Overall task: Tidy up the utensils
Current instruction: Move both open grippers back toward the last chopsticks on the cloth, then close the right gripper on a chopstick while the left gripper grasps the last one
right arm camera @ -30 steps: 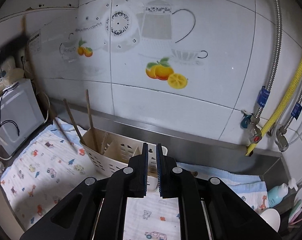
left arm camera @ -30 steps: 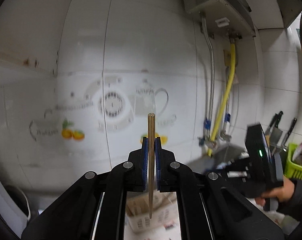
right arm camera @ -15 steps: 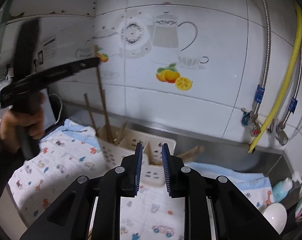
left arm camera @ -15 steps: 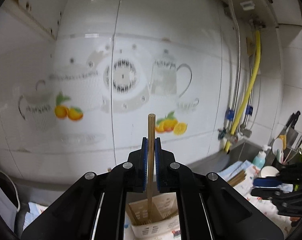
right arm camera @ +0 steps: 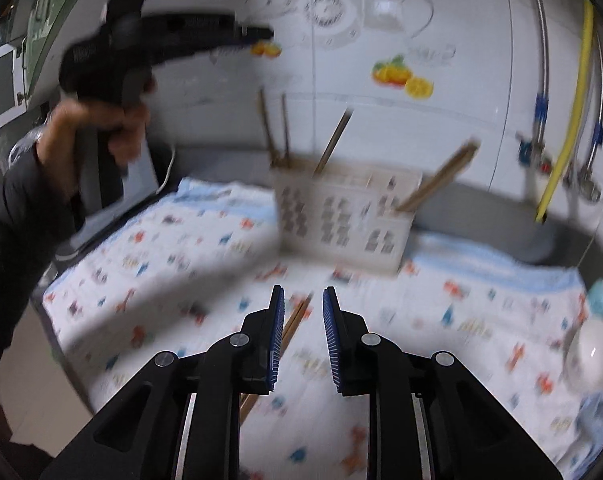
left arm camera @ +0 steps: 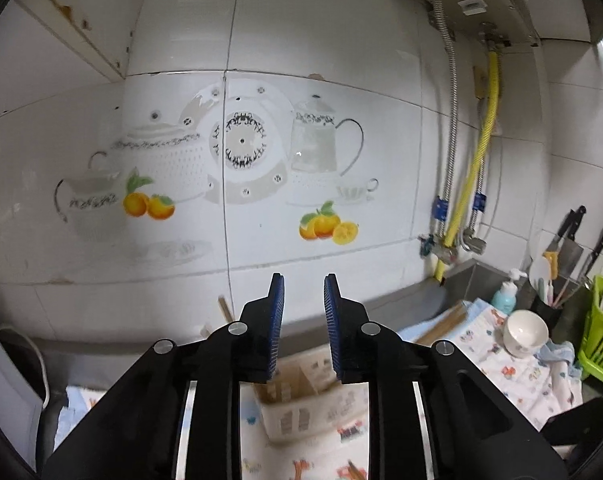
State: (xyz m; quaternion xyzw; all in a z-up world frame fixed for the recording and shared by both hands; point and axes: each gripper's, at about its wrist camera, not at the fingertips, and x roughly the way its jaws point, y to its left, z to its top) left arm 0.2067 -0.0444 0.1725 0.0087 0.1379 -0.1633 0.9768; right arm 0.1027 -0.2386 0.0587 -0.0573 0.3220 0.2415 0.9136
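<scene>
Both grippers empty w/ jaws apart: left gripper (left arm camera: 304, 320) above the caddy (right arm camera: 343, 216) holding upright chopsticks (right arm camera: 275, 132), right gripper (right arm camera: 301, 330) over loose chopsticks (right arm camera: 291, 326) on the cloth (right arm camera: 181, 248); risk: blurred approach, thin sticks may slip or roll.

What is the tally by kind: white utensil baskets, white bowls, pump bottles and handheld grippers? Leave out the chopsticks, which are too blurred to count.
White utensil basket: 1
White bowl: 1
Pump bottle: 1
Grippers: 2, the left gripper and the right gripper, both open and holding nothing
Total: 5
</scene>
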